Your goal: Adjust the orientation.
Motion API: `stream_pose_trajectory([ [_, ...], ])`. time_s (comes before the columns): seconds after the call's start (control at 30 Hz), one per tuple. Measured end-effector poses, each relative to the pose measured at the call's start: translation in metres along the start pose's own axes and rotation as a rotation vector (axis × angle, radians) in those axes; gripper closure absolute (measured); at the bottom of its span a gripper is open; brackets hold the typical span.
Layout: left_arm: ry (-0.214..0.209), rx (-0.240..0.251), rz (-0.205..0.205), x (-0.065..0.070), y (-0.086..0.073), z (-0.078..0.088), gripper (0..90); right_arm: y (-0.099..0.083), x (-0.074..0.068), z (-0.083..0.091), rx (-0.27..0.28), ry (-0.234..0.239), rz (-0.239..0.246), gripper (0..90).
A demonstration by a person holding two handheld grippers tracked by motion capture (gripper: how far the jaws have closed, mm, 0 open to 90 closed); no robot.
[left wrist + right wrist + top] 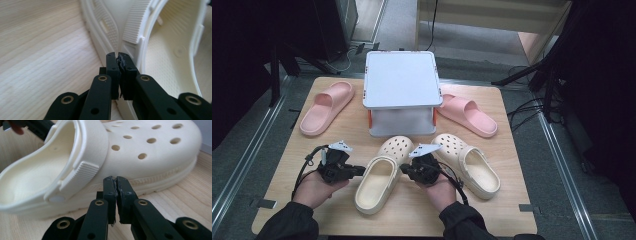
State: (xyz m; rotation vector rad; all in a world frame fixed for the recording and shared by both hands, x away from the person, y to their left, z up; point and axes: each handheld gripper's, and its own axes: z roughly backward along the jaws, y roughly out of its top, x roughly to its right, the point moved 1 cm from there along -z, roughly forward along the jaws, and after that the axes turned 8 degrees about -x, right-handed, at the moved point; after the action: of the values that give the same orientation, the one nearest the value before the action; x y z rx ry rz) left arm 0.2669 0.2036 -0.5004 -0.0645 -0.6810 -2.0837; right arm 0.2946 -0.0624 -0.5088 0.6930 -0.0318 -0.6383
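Note:
A cream clog (382, 181) lies on the wooden table (282, 165) between my two grippers, toe pointing away. My left gripper (360, 170) is at its left side, jaws shut with nothing between them. In the left gripper view the shut tips (117, 56) sit right at the clog's side wall (172, 52), below the ribbed strap. My right gripper (404, 171) is at the clog's right side, also shut and empty. In the right gripper view its tips (115, 180) point at the sole edge of the clog (150, 157). Whether either tip touches the clog I cannot tell.
A second cream clog (472, 167) lies just right of my right hand. A white lidded box (401, 82) stands at the back centre. One pink slipper (327, 106) lies to its left and another (468, 116) to its right.

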Motion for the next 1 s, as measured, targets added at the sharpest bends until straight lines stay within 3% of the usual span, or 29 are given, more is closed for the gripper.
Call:
stream_pose_trajectory([
  [0.07,-0.012,0.006,-0.016,0.005,0.000,-0.003,86.2,0.001,0.003,0.001,-0.004,-0.009,-0.012,87.0],
  [0.27,-0.025,0.017,-0.001,0.009,0.002,-0.006,85.9,0.004,0.009,0.001,-0.002,-0.034,-0.009,87.0],
  [0.37,-0.052,0.024,-0.008,0.015,0.004,-0.009,85.7,0.005,0.013,0.002,-0.002,-0.055,-0.016,87.1],
  [0.5,-0.045,0.017,-0.019,0.014,0.006,-0.008,80.5,0.004,0.018,0.004,-0.001,-0.058,-0.029,84.0],
  [0.63,-0.038,0.063,-0.018,0.012,0.007,0.000,72.4,0.004,0.019,0.010,0.005,-0.058,-0.013,80.1],
  [0.97,-0.035,0.072,0.011,0.004,0.007,0.016,43.5,-0.004,0.025,0.036,0.035,0.031,-0.021,68.2],
  [1.0,-0.040,0.078,0.014,0.003,0.007,0.018,41.3,-0.007,0.024,0.045,0.039,0.043,-0.012,65.7],
])
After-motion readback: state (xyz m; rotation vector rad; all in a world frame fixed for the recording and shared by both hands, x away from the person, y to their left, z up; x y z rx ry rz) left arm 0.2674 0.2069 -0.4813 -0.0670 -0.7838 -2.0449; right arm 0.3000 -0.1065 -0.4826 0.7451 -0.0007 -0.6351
